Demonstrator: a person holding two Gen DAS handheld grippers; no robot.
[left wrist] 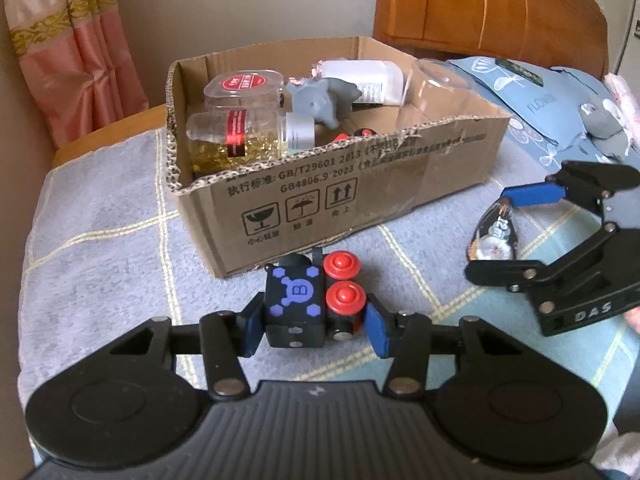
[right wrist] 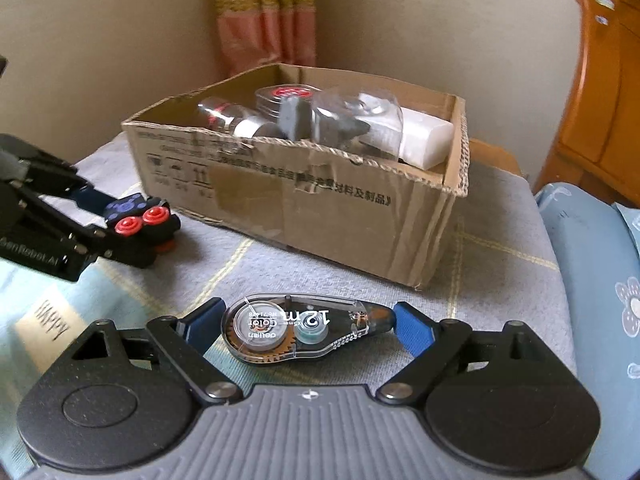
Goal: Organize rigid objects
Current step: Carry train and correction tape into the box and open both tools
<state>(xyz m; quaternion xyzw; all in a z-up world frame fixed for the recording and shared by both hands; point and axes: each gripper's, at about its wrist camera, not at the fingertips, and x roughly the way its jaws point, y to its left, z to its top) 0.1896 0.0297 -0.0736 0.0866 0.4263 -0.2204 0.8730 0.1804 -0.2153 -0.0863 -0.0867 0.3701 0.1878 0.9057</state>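
Observation:
A black toy cube with a purple "B" face and two red round buttons rests on the checked bedcover, just in front of the cardboard box. My left gripper is shut on it, one blue pad against each side. To the right, a clear correction tape dispenser lies flat on the cover. My right gripper spans it lengthwise, and both blue pads touch its ends. The right wrist view shows the toy in the left gripper, to the left of the box.
The open box holds clear jars with red labels, a grey elephant toy, a clear glass and a white bottle. A blue flowered pillow and a grey soft toy lie at the right. A wooden headboard stands behind.

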